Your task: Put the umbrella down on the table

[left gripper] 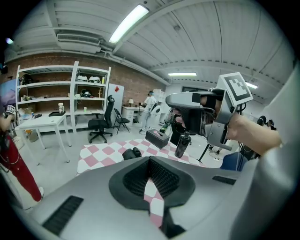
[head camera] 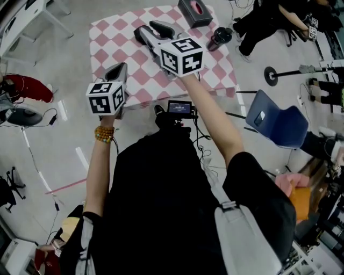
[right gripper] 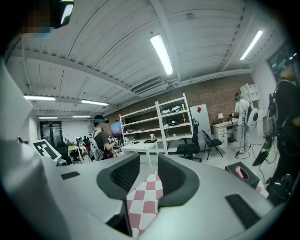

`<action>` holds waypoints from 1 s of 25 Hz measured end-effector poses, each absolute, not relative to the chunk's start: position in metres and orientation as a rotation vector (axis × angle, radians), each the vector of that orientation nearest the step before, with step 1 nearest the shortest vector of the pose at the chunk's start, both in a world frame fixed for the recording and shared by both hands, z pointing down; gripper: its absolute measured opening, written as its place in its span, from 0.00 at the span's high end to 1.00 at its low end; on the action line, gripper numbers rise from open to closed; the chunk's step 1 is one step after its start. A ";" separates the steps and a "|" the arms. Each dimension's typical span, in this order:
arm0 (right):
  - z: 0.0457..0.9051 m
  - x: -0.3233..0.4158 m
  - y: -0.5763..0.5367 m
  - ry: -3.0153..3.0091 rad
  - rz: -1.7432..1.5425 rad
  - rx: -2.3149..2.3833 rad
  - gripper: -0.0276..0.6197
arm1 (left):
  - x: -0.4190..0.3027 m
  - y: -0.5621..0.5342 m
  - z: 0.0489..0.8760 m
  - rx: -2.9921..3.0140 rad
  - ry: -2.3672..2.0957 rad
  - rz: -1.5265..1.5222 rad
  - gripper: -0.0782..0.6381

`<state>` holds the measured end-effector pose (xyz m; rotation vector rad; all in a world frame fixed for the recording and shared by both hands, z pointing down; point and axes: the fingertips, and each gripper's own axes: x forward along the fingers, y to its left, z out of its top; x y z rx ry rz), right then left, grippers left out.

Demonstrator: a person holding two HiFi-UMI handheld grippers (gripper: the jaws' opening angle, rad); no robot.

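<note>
A table with a pink-and-white checked cloth [head camera: 115, 32] stands in front of me. In the left gripper view a short, dark folded umbrella [left gripper: 132, 153] lies on the cloth [left gripper: 101, 154], free of both grippers. I cannot make it out in the head view, where my right gripper sits over that part of the table. My right gripper [head camera: 152, 29] hangs above the cloth, open, with only the check pattern visible between its pads [right gripper: 149, 161]. My left gripper [head camera: 119, 69] is held near the table's front edge. Its tips meet [left gripper: 150, 161] and it holds nothing.
A dark tissue box [head camera: 194, 12] and a black bottle [head camera: 220, 37] stand at the table's far right. A blue chair [head camera: 279, 124] is to the right of the table. White shelves [left gripper: 70, 93] and an office chair [left gripper: 101, 124] stand behind it, and people are around the room.
</note>
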<state>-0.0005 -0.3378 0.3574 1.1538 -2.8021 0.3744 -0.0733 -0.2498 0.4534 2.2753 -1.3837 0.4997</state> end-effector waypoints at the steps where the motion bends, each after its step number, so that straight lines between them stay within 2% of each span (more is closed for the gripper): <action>1: 0.356 0.000 -0.336 -2.805 0.362 1.163 0.77 | -0.073 -0.250 0.454 2.276 -1.381 0.501 0.87; 6: 0.352 0.007 -0.326 -2.813 0.267 1.207 0.81 | -0.073 -0.246 0.457 2.277 -1.370 0.512 0.87; 25: 0.365 0.006 -0.283 -2.841 0.147 1.194 0.85 | -0.069 -0.234 0.463 2.294 -1.348 0.499 0.87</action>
